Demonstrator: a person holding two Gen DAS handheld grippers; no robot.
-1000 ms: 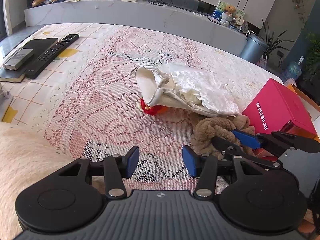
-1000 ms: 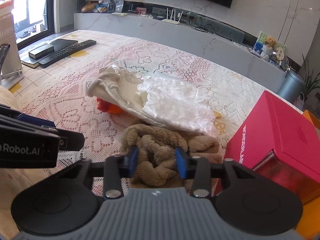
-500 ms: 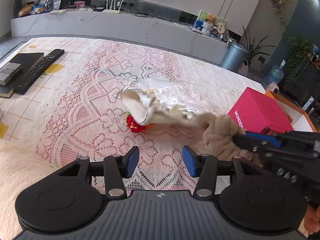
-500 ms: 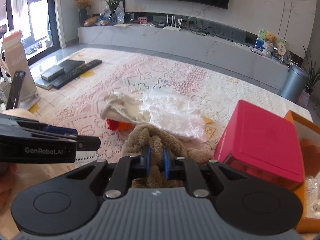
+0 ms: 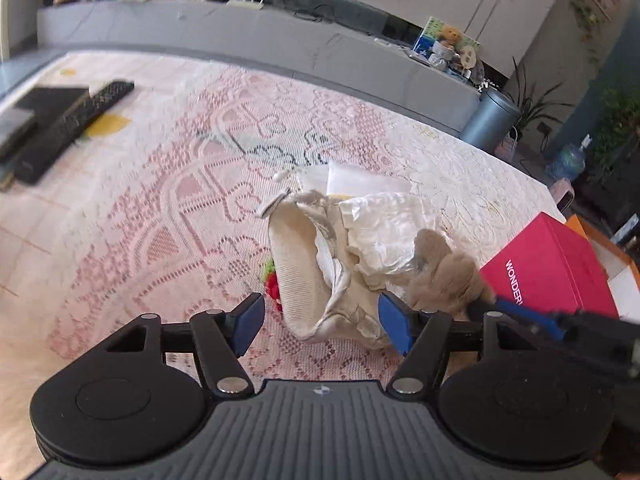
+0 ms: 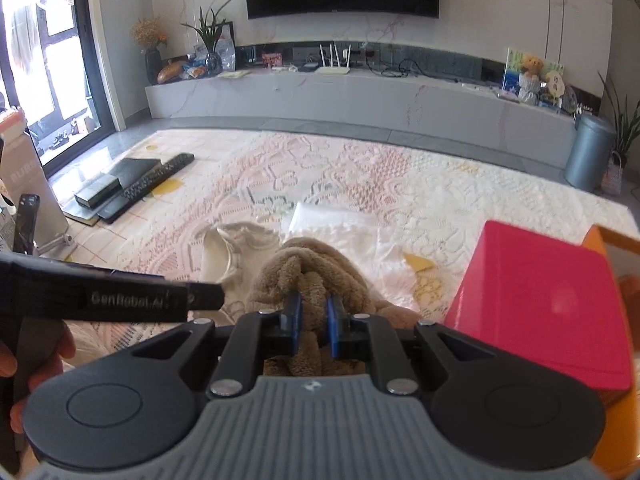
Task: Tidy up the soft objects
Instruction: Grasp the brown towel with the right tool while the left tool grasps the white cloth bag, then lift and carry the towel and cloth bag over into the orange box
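Observation:
My right gripper point(image 6: 313, 320) is shut on a brown fuzzy cloth point(image 6: 308, 268) and holds it above the lace-covered table; the cloth also shows in the left wrist view point(image 5: 444, 276). A cream and white satin garment point(image 5: 340, 256) lies crumpled on the table, right in front of my left gripper point(image 5: 322, 322), which is open and empty, its fingers on either side of the garment's near edge. A small red and green soft item point(image 5: 272, 280) peeks out from under the garment.
A pink box point(image 6: 548, 304) stands at the right, beside an orange container point(image 6: 612, 432). A remote point(image 5: 68, 128) and a black book lie at the far left. A folded white cloth point(image 6: 332, 216) lies behind the garment.
My right gripper shut on the brown cloth and lifted it off the table. My left gripper moved forward and right, up to the satin garment.

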